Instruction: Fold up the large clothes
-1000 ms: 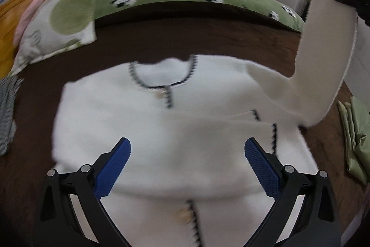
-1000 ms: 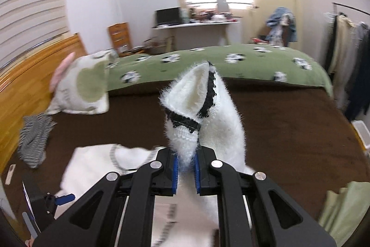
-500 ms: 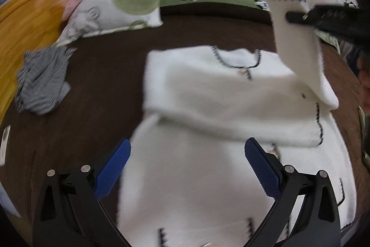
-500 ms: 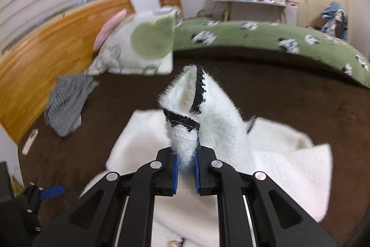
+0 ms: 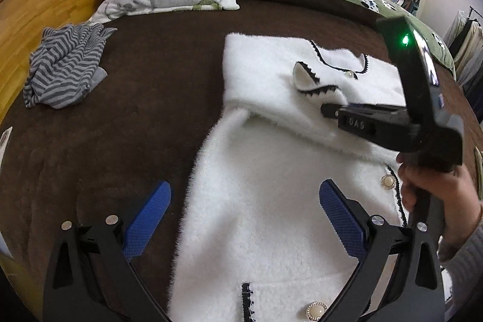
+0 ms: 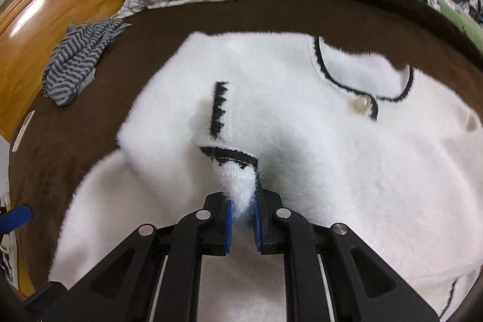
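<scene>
left gripper (image 5: 246, 215) – fingers wide apart, empty | right gripper (image 6: 242, 212) – fingers clamped on cardigan cuff (image 6: 232, 162)

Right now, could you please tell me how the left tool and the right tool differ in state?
The left tool is open and holds nothing, hovering over the lower part of the white cardigan; the right tool is shut on the cardigan's sleeve cuff, laid across the chest. Both have blue pads on black arms.
</scene>
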